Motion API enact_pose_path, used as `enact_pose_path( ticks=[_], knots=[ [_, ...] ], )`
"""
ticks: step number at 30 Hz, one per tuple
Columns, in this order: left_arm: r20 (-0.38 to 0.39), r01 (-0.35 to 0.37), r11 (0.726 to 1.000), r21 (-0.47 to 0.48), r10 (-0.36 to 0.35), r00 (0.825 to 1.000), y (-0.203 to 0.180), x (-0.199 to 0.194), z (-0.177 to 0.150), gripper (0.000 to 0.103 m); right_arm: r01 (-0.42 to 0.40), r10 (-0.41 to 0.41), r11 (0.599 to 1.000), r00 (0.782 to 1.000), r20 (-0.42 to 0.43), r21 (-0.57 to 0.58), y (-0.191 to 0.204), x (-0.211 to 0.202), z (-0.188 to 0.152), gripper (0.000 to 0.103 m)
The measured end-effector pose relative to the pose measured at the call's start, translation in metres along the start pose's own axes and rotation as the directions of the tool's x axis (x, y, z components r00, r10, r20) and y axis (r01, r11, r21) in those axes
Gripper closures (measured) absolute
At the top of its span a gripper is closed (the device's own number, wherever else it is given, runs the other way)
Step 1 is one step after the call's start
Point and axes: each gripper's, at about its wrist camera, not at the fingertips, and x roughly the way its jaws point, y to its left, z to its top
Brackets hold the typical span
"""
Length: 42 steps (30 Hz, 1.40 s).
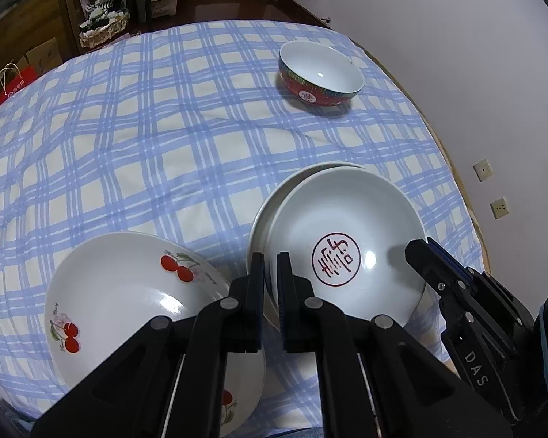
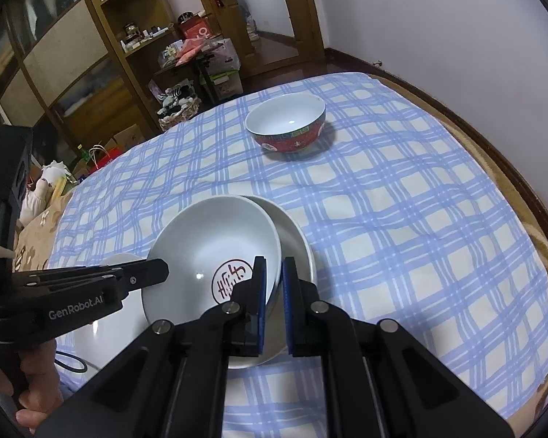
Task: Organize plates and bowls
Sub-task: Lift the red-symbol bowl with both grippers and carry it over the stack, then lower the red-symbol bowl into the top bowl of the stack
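A white plate with a red seal mark (image 1: 347, 241) (image 2: 215, 244) lies tilted on a plain white plate (image 1: 270, 200) (image 2: 296, 241). My left gripper (image 1: 270, 273) (image 2: 153, 273) is shut on the left rim of the seal plate. My right gripper (image 2: 274, 281) (image 1: 420, 255) is shut on its right rim. A white plate with cherries (image 1: 128, 292) (image 2: 102, 328) lies to the left, partly under my left gripper. A red bowl with a white inside (image 1: 319, 73) (image 2: 286, 122) stands upright at the far side.
The dishes sit on a round table with a blue checked cloth (image 1: 146, 146) (image 2: 402, 219). A wall (image 1: 456, 54) is close on the right. Wooden shelves with clutter (image 2: 146, 36) stand beyond the table.
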Motion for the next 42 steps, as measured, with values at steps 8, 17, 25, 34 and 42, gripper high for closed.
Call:
enact_pose_path(
  ticks=[8, 17, 25, 34, 42],
  knots=[
    [-0.02, -0.002, 1.0, 0.01, 0.002, 1.0, -0.004, 0.01, -0.002, 0.096, 0.004, -0.004, 1.0, 1.0, -0.01, 0.01, -0.004, 0.002, -0.002, 0.094],
    [-0.038, 0.0, 1.0, 0.014, 0.001, 0.999, -0.005, 0.017, -0.003, 0.096, 0.006, -0.005, 1.0, 1.0, -0.023, 0.02, -0.008, 0.005, -0.003, 0.094],
    [-0.045, -0.003, 1.0, 0.014, 0.004, 0.999, -0.004, 0.019, -0.003, 0.096, 0.005, -0.005, 1.0, 1.0, -0.029, 0.018, -0.008, 0.007, -0.004, 0.094],
    [-0.053, 0.0, 1.0, 0.008, 0.0, 0.999, -0.003, 0.022, -0.002, 0.096, 0.001, 0.0, 1.0, 0.999, -0.033, 0.023, -0.008, 0.008, -0.005, 0.094],
    [-0.064, 0.0, 1.0, 0.019, 0.002, 0.998, -0.003, 0.022, -0.001, 0.096, -0.011, 0.012, 1.0, 0.999, -0.034, 0.025, -0.008, 0.009, -0.005, 0.094]
  ],
)
